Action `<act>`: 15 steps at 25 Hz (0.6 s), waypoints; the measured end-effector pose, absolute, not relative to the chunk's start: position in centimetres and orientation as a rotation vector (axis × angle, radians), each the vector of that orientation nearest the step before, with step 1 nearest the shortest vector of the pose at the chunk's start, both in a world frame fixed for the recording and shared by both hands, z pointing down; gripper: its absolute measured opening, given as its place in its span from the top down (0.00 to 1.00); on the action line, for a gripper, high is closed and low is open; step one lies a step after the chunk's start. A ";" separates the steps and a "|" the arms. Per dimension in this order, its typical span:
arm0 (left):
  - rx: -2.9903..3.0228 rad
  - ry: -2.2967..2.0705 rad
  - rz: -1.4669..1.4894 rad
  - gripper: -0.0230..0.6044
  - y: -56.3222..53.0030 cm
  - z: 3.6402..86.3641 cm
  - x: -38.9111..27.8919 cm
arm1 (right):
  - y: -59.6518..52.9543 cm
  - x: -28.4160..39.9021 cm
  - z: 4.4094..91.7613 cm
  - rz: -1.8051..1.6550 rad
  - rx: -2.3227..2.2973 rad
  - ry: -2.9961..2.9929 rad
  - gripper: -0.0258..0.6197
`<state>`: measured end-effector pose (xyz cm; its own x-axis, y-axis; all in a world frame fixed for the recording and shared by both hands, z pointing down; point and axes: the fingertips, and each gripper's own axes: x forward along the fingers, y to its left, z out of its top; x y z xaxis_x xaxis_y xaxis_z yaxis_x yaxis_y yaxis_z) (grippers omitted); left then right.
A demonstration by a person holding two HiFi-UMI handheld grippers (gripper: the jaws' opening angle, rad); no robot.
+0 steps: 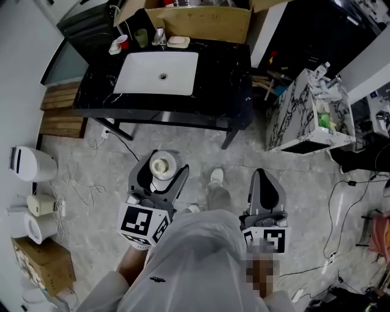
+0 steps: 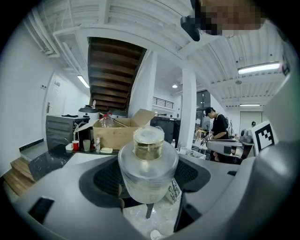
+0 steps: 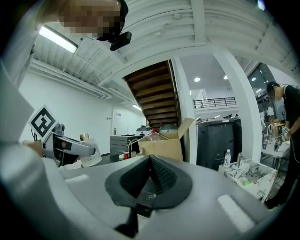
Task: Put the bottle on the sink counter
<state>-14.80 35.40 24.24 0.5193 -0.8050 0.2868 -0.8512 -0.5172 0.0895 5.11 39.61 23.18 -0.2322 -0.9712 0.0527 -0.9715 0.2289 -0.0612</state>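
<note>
My left gripper (image 1: 161, 171) is shut on a clear round bottle (image 1: 161, 166) with a gold collar and a clear cap. In the left gripper view the bottle (image 2: 147, 166) stands upright between the two grey jaws. The black sink counter (image 1: 226, 85) with its white basin (image 1: 157, 73) lies ahead, some way beyond both grippers. My right gripper (image 1: 265, 189) is shut with nothing in it; its jaws (image 3: 150, 180) meet in the right gripper view. Both grippers hang over the floor in front of the person's body.
A red cup (image 1: 122, 41), a green cup (image 1: 141, 38), a small dispenser (image 1: 159, 36) and a soap dish (image 1: 178, 42) line the counter's back edge. A cardboard box (image 1: 201, 18) stands behind. A marble-patterned cabinet (image 1: 300, 116) is at right; appliances (image 1: 30, 164) and cables lie at left.
</note>
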 end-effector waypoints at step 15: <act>2.521 -1.435 0.397 0.43 25.4 23.3 -8.8 | 28.7 11.2 23.0 0.172 1.912 -2.502 0.94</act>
<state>-8.82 25.42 23.34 0.4887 -0.8057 0.3347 -0.8632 -0.5022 0.0513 11.21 28.67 23.00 -0.2648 -0.9627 0.0563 -0.9613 0.2589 -0.0943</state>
